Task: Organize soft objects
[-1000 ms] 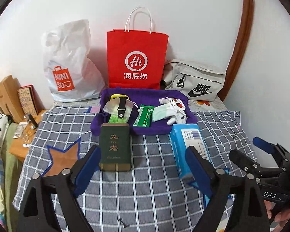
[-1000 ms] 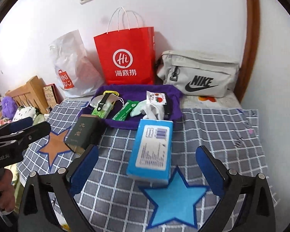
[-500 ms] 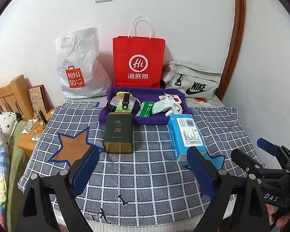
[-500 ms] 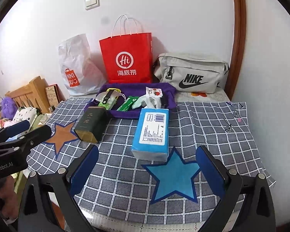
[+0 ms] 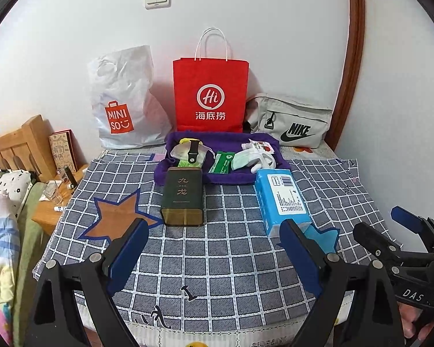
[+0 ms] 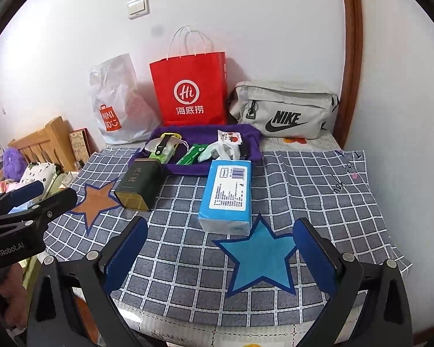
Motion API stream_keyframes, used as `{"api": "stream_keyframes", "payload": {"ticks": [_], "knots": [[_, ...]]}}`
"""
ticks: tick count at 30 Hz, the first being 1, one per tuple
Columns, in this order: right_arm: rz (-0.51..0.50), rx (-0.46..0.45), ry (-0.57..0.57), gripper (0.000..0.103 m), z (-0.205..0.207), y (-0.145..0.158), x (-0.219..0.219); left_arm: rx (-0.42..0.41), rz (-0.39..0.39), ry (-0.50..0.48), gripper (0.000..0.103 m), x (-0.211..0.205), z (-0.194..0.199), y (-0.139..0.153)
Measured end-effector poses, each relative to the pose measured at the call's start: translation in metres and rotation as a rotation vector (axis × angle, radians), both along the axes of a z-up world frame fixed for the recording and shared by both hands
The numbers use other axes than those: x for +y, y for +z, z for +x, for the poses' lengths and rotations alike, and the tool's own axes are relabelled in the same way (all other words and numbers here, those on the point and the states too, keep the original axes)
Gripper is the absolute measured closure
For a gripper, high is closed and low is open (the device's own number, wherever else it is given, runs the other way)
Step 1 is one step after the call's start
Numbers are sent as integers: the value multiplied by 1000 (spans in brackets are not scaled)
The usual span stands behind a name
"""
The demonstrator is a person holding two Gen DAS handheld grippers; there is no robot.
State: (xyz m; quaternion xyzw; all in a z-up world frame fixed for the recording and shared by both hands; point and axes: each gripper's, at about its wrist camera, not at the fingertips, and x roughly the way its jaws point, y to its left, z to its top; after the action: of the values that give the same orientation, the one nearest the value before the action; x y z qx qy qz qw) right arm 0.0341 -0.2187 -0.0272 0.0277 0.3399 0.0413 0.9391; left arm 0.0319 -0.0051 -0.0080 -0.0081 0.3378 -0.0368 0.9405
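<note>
A purple fabric tray (image 5: pixel 234 177) (image 6: pixel 188 169) sits at the back of the checked cloth and holds a green wipes pack (image 5: pixel 222 162) (image 6: pixel 191 153), white gloves (image 5: pixel 253 156) (image 6: pixel 222 149) and a pale pouch with a black strap (image 5: pixel 188 151) (image 6: pixel 162 147). In front of it lie a dark green tin (image 5: pixel 183 195) (image 6: pixel 139 183) and a blue tissue pack (image 5: pixel 282 199) (image 6: pixel 228 193). My left gripper (image 5: pixel 214 253) hangs open over the cloth's near edge, holding nothing. My right gripper (image 6: pixel 221 248) is open too, above a blue star patch (image 6: pixel 260 260).
A red paper bag (image 5: pixel 211 95), a white Miniso bag (image 5: pixel 124 101) and a grey Nike pouch (image 5: pixel 292 123) stand against the wall. An orange star patch (image 5: pixel 115 217) lies on the cloth at left. A wooden headboard (image 5: pixel 17 150) and bedding are further left.
Both grippers have drawn back from the objects toward the near edge of the cloth; tin, tissue pack and tray look smaller and farther. Both stay open.
</note>
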Motion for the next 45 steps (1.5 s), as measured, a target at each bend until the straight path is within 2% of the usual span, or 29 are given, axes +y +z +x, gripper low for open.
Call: {"api": "stream_keyframes", "payload": {"ticks": [45], "knots": [[1, -6, 8, 4, -8, 4, 1, 6, 4, 0, 11, -4, -5, 0]]}}
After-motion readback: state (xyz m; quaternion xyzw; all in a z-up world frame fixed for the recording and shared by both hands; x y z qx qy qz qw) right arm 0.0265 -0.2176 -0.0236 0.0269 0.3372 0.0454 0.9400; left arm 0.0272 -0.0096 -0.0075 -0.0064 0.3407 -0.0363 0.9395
